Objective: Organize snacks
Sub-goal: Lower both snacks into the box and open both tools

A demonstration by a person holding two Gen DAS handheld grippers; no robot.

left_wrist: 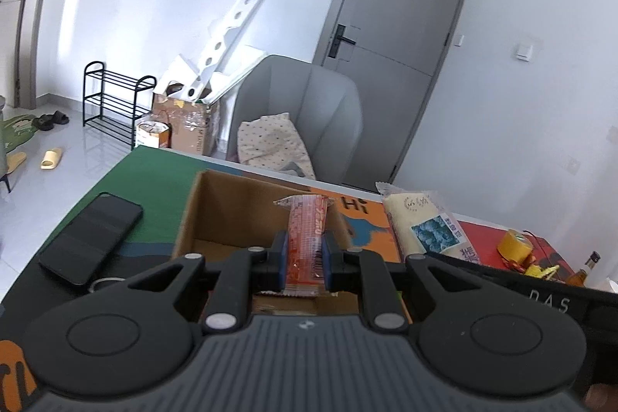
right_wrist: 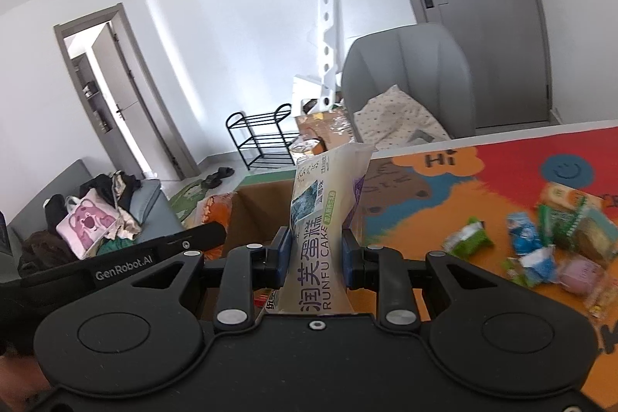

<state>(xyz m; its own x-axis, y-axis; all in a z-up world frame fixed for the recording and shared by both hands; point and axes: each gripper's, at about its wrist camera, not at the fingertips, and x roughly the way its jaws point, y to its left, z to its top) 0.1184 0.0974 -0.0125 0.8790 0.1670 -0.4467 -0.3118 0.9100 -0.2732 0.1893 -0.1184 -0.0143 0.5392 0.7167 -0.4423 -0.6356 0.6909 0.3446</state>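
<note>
My left gripper [left_wrist: 305, 259] is shut on a red snack packet [left_wrist: 307, 238] and holds it upright over the open cardboard box [left_wrist: 231, 211]. My right gripper [right_wrist: 314, 257] is shut on a pale Runfu cake packet [right_wrist: 320, 215], which also shows in the left wrist view [left_wrist: 425, 222] to the right of the box. In the right wrist view the box [right_wrist: 251, 215] lies just behind and left of the cake packet. Several loose snack packets [right_wrist: 540, 238] lie on the colourful mat at the right.
A black phone [left_wrist: 92, 238] lies on the green mat left of the box. A yellow tape roll [left_wrist: 513, 242] and a small bottle [left_wrist: 587, 267] sit at the right. A grey armchair [left_wrist: 305, 114] stands beyond the table's far edge.
</note>
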